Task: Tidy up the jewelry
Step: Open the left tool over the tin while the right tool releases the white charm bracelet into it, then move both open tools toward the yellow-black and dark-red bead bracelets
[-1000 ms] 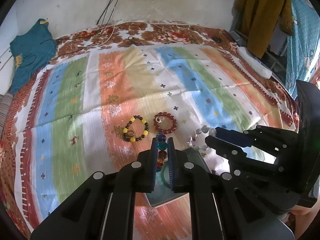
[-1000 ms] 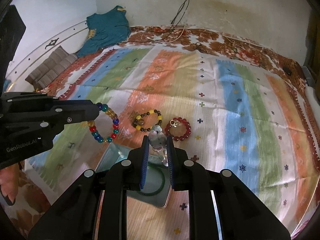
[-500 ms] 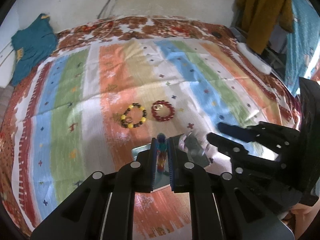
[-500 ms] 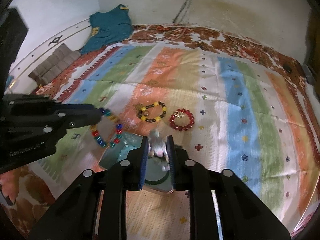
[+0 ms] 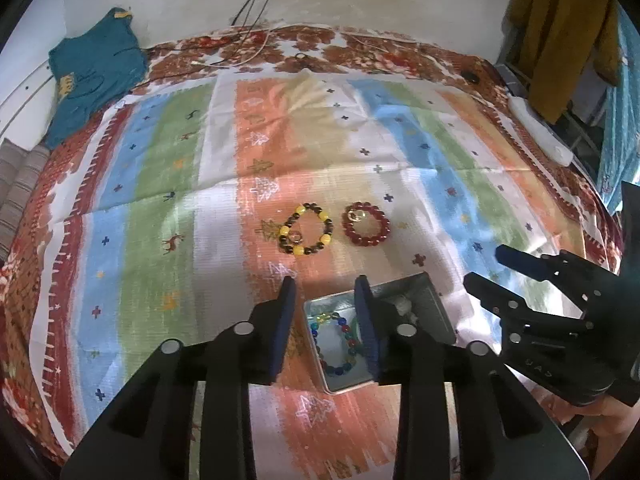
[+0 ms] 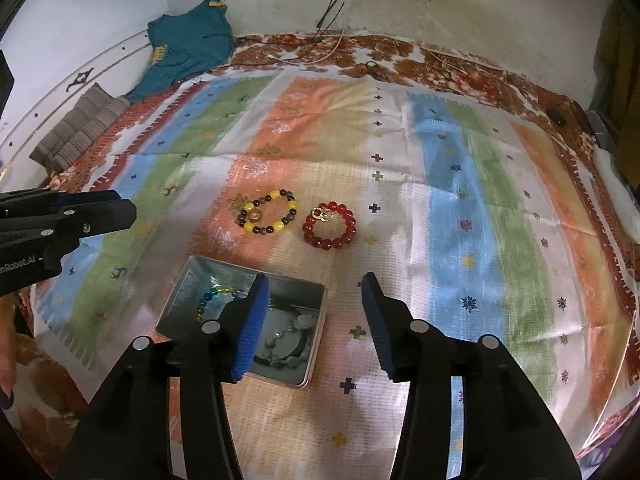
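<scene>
A metal tin (image 5: 424, 292) (image 6: 188, 276) lies on the striped cloth and holds a multicolour bead bracelet (image 5: 340, 344) (image 6: 212, 296), a grey-white bead bracelet (image 6: 292, 336) and a green bangle. My left gripper (image 5: 326, 312) is open and empty above the tin's left part. My right gripper (image 6: 314, 312) is open and empty above the tin's right edge. A yellow-and-dark bead bracelet (image 5: 306, 229) (image 6: 269, 211) and a red bead bracelet (image 5: 367, 229) (image 6: 329, 225) lie on the cloth just beyond the tin.
The striped cloth (image 5: 160, 200) covers a bed with a floral border. A teal garment (image 5: 92, 68) lies at the far left corner, cables (image 5: 256, 8) hang on the wall behind, and clothes (image 5: 560, 32) hang at the right.
Both grippers have opened and let go of their bracelets, which now lie in the tin. Both grippers have pulled back a little from the cloth.
</scene>
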Demonstrator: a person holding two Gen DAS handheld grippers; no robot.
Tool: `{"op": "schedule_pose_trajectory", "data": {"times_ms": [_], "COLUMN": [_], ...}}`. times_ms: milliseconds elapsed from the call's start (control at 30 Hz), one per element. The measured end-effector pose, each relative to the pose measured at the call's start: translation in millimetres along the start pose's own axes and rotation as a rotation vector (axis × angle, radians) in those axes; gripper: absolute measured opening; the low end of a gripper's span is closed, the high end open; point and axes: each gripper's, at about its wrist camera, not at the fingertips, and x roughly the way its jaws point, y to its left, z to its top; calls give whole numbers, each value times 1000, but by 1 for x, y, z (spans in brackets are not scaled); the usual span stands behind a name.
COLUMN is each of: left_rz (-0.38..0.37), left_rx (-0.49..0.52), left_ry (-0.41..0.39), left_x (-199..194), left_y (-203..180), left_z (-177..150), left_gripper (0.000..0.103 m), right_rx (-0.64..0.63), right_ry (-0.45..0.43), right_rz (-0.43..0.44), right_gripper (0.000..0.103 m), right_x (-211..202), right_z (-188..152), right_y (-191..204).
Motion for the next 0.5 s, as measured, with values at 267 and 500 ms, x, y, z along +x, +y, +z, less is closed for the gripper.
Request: {"op": "schedule_pose_trajectory", "data": {"times_ms": [267,500], "left_rz": [44,84], "left_rx": [-48,-39], "left_ry": [43,47], "left_x": [22,35], "left_y": [16,17], "left_z": [11,21], "left_gripper": [41,51], "right_rx": [5,26], "right_ry": [5,40], "right_rz": [-63,-64], "right_gripper": [62,70], "right_x": [13,28], "right_z": [9,17], "right_y": [-10,-15]}}
